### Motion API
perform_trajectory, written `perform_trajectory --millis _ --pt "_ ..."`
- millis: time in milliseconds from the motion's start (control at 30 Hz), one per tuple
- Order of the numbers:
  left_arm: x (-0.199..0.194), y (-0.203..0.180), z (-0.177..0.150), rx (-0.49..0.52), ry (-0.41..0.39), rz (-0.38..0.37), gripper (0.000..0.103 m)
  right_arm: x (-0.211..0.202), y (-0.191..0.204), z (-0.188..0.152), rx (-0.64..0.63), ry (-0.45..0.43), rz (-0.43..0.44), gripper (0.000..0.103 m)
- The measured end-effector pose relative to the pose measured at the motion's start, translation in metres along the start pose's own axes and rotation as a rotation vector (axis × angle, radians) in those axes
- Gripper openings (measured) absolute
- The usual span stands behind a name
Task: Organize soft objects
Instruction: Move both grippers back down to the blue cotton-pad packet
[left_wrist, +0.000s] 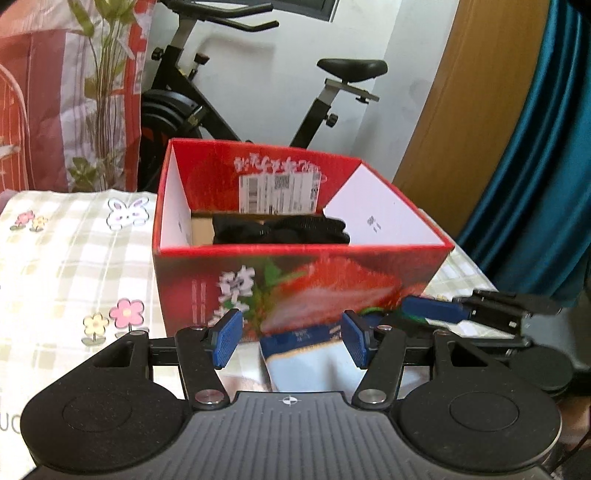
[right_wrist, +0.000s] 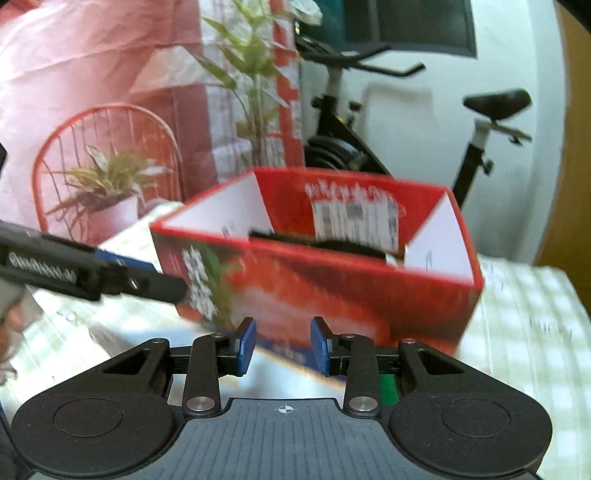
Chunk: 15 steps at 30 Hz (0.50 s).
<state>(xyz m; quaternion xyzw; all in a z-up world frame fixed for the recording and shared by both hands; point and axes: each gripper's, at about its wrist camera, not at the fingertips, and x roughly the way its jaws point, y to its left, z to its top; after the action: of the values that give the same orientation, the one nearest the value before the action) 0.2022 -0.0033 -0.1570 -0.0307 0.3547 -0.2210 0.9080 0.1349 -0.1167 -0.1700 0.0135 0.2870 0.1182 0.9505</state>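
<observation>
Two grippers with ribbed blue pads hover over a checked cloth printed with flowers and a rabbit: the left gripper spread wide, the right gripper spread more narrowly, neither pinching anything. Between the left pads lies a soft white sock with a blue band, just before a glossy red cardboard box holding knitted black socks. Its far wall carries a white barcode label; the writing is too blurred to read.
</observation>
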Motion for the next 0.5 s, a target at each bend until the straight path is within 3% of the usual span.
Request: perform_trajectory --millis 200,500 --pt "0.007 0.006 -0.012 -0.026 0.036 0.001 0.061 0.000 -0.001 -0.040 0.041 0.036 -0.004 0.031" --pt "0.025 0.010 -0.028 -0.066 0.098 -0.014 0.061 -0.006 -0.003 -0.072 0.050 0.053 -0.006 0.032"
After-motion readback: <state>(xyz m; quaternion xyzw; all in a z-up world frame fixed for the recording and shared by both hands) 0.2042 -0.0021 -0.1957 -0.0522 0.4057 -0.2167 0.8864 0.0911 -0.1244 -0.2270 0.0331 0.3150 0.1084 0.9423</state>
